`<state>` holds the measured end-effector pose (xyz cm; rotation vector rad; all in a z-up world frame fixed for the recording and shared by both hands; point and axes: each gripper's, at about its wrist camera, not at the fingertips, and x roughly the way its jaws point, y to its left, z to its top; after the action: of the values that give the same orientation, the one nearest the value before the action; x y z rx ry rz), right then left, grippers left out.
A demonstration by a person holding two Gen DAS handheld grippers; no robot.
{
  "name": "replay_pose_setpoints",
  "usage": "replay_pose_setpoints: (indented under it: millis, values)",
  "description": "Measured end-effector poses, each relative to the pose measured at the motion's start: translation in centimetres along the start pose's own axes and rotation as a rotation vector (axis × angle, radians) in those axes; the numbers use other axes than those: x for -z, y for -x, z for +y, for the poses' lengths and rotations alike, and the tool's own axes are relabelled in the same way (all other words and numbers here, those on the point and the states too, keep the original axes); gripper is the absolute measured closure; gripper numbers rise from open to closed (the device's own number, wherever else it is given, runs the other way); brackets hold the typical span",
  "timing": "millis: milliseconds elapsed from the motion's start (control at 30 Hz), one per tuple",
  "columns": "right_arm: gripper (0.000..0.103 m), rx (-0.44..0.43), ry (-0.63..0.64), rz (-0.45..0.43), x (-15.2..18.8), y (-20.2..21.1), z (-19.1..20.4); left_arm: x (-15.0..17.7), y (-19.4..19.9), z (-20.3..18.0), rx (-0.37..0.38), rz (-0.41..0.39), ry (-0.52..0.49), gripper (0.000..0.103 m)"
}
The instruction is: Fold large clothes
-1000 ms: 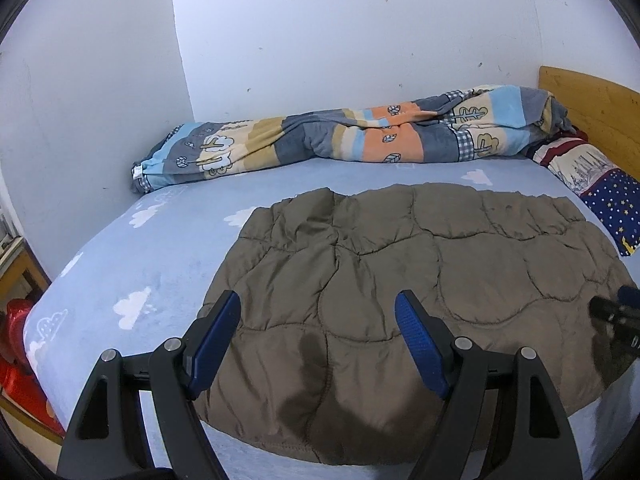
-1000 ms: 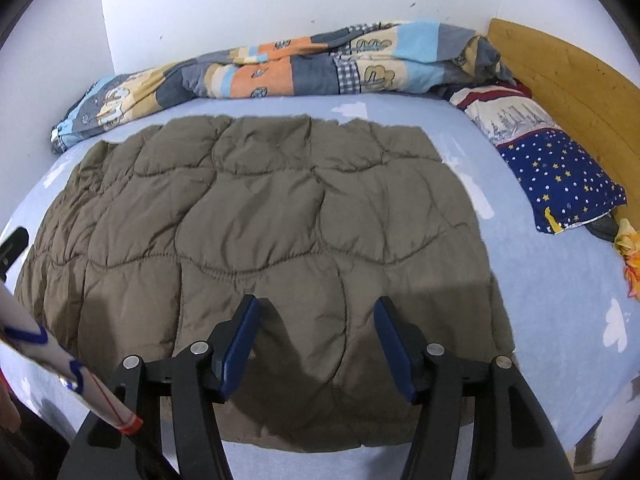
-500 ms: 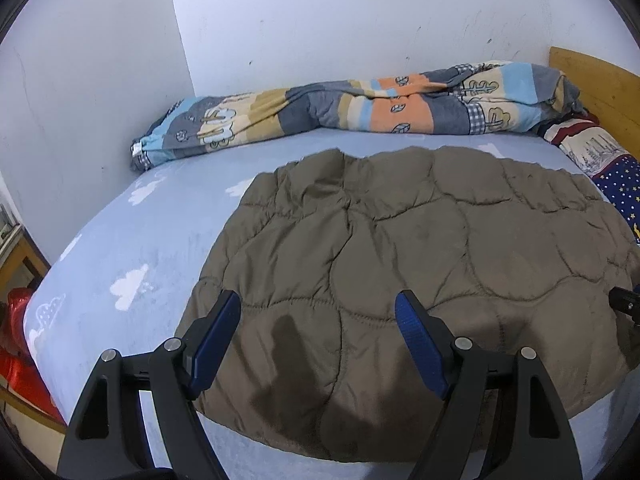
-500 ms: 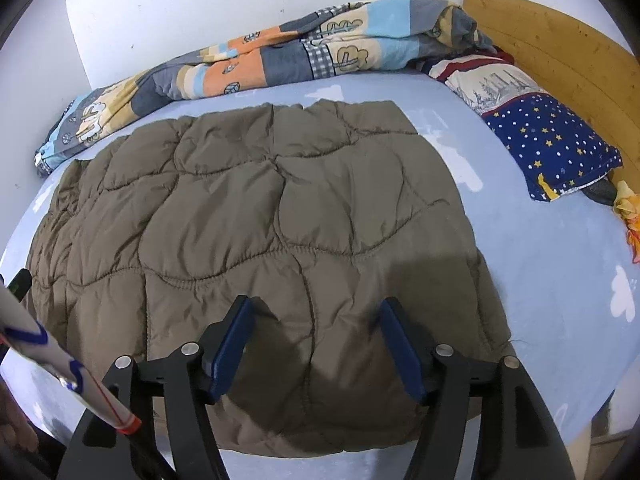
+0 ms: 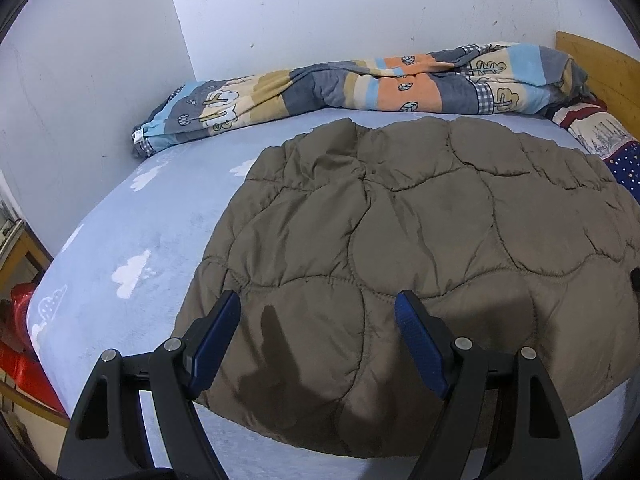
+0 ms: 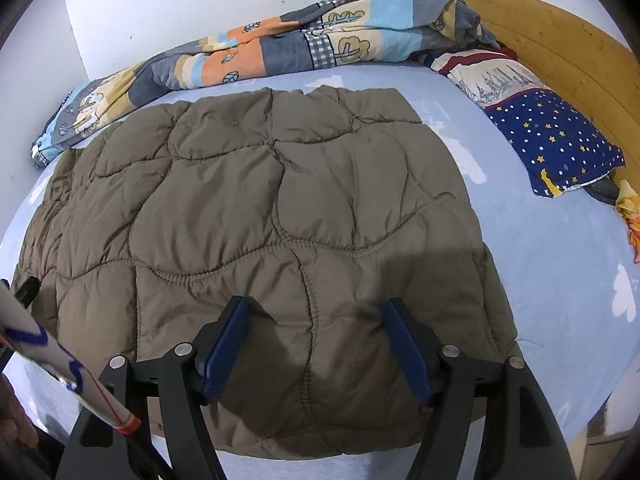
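Garment, one: a quilted olive-brown jacket (image 5: 420,248) lay spread flat across the middle of the blue cloud-print bed (image 5: 132,248), its near hem filling the six o'clock part of both views. The left gripper (image 5: 316,340) hung over the near-left portion with its tongs spread wide and holding nothing; the right gripper (image 6: 314,344) hung likewise over the near-right portion, tongs spread, nothing between them. Padded and puffy, the jacket looked light but bulky, soft rather than stiff, with a smooth shell likely to slip — a pinch on the stitched hem or a quilting seam would probably hold better than one on a plump panel. A rolled patterned duvet (image 6: 256,52) lay at twelve o'clock against the wall, a starred pillow (image 6: 556,140) at two o'clock beside the wooden headboard (image 6: 560,32). Sleeves, collar and any fastening could not be made out — possibly tucked beneath. The jacket's right edge was cut off in the left view, and a red object (image 5: 16,344) at eight o'clock was too cropped to identify.
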<state>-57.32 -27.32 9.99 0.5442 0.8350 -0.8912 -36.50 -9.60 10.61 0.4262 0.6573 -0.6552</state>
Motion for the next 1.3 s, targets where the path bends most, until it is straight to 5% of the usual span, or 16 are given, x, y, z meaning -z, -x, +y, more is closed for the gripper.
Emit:
replay_pose_setpoints:
  millis: [200, 367, 533, 733, 1000, 1300]
  values:
    - [0.028, 0.06, -0.033, -0.081, -0.1, 1.9, -1.9, 0.1, -0.2, 0.7, -0.009, 0.006, 0.006, 0.024]
    - [0.028, 0.073, -0.041, 0.003, 0.3, 0.3, -2.9, -0.1, -0.2, 0.8, -0.003, 0.011, 0.021, 0.024]
    - [0.028, 0.089, 0.01, -0.087, 0.3, 2.2, -1.6, -0.5, 1.9, 1.1, 0.015, -0.057, 0.038, 0.024]
    - [0.027, 0.07, 0.02, -0.263, 1.9, 8.8, 1.3, -0.6, 8.1, 1.5, 0.044, -0.197, 0.046, 0.024]
    - [0.021, -0.01, 0.106, -0.358, 5.2, 17.8, 5.0, -0.4, 16.5, 1.6, 0.091, -0.288, 0.045, 0.018]
    - [0.005, -0.057, 0.126, -0.541, 7.1, 29.1, 7.0, -1.5, 26.3, 4.0, 0.066, -0.401, 0.106, 0.008]
